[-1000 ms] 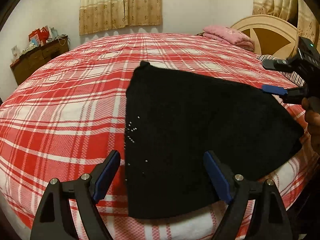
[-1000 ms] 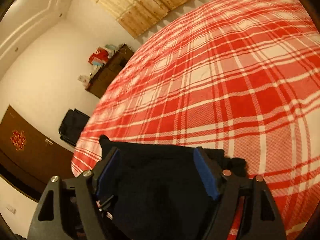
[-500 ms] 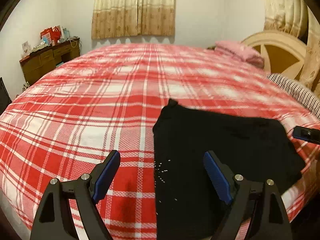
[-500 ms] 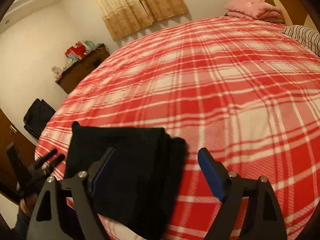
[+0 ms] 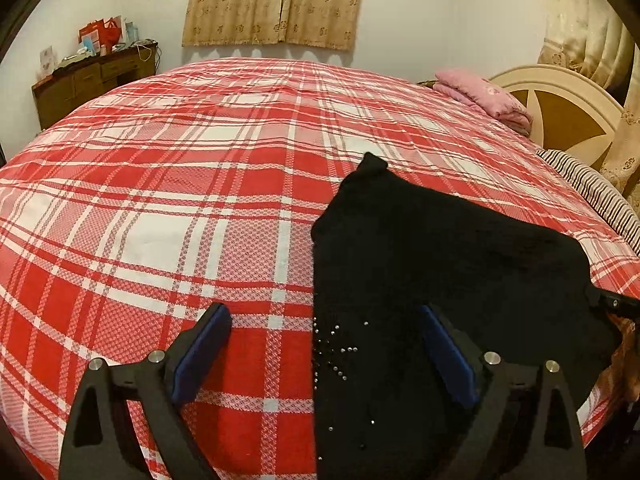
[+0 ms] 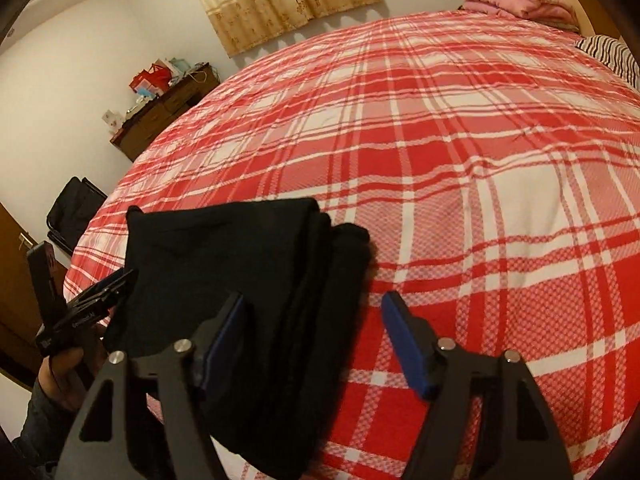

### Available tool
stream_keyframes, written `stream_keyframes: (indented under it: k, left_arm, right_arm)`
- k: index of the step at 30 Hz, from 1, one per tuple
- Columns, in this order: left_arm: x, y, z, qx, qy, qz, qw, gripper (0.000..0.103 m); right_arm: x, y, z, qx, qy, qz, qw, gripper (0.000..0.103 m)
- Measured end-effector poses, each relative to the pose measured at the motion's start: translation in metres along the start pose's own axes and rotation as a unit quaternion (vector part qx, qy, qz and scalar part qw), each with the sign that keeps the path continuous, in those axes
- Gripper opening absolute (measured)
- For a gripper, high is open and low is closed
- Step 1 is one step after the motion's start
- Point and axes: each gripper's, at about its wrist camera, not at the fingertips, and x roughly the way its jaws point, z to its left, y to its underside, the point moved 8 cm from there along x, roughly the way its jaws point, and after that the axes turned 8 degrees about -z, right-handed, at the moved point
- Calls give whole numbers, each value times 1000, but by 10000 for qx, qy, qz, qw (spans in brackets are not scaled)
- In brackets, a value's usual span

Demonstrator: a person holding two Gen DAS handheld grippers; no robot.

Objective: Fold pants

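Note:
The black pants (image 5: 432,264) lie folded into a thick stack near the bed's front edge, with small studs near the corner closest to me. They also show in the right wrist view (image 6: 248,280), layers stacked at their right edge. My left gripper (image 5: 324,352) is open and empty, hovering over the pants' left edge. My right gripper (image 6: 316,344) is open and empty, over the pants' right edge. The left gripper shows in the right wrist view (image 6: 102,294) at the pants' far left side.
The red and white plaid bedspread (image 5: 180,184) covers the bed. A pink folded blanket (image 5: 484,96) and a striped pillow (image 5: 592,192) lie by the headboard (image 5: 560,108). A wooden dresser (image 5: 88,80) stands by the far wall. A black bag (image 6: 74,208) sits on the floor.
My right gripper has let go of the pants and drawn back; its jaws are now open. My left gripper has pulled back and shifted left. The pants now rest folded on the bed.

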Motion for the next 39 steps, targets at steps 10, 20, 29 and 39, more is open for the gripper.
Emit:
stream_keyframes:
  k: [10,20,29,39]
  left_arm:
    - [-5,-1,-6,-58,436,-211,9988,96]
    - [-7,-3,-5,-51,628,-212,9978,96]
    - [-5,-5,-22,49,953,-198,9952,67]
    - [-10,-10,-12,-413,1254,-112,9912,31]
  right_arm:
    - [0,6,19,-321,-137,-73,9994,77]
    - [-7,-1,1,196,-290,-24,9994,57]
    - [2,7,24,-135,-415,-50,9990,61]
    - [-7,1,32,-20,-553,-280,9981,30]
